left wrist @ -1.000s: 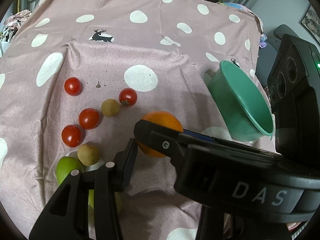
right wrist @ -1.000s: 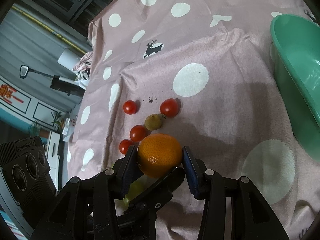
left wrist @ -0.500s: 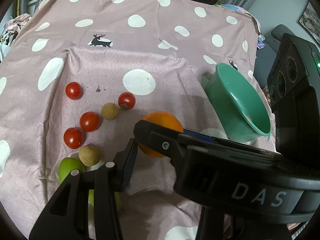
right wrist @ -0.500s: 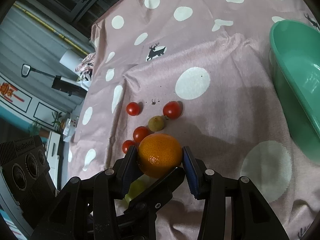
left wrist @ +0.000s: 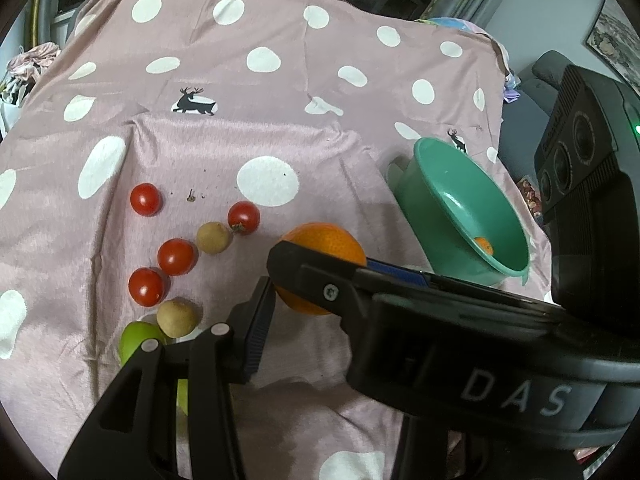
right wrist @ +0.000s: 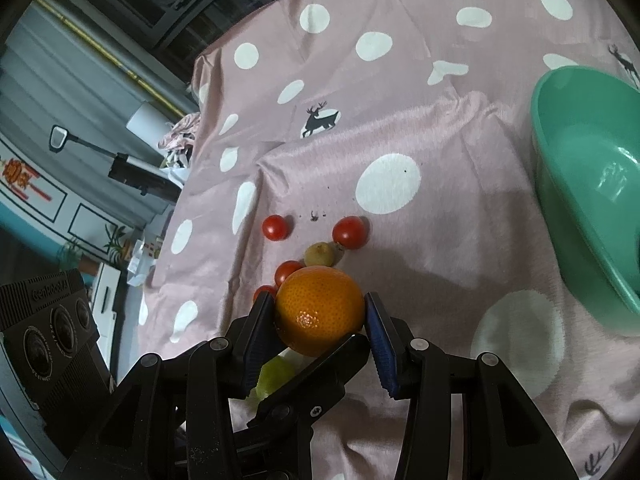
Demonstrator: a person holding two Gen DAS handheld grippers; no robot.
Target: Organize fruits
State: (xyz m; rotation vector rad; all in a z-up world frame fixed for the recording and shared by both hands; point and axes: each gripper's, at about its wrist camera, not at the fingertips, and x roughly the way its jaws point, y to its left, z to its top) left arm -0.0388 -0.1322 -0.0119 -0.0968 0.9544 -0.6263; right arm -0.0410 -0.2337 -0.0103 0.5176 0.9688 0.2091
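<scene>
Above the spotted cloth, right gripper still clamping the orange, left gripper's opening hidden, bowl looking farther.

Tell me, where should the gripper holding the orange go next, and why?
Probably carry it over to the green bowl and let go there. The right gripper is clamped on the orange, pads pressed against both its sides, and the bowl already holds one small orange fruit, so it looks like the place for oranges.
</scene>
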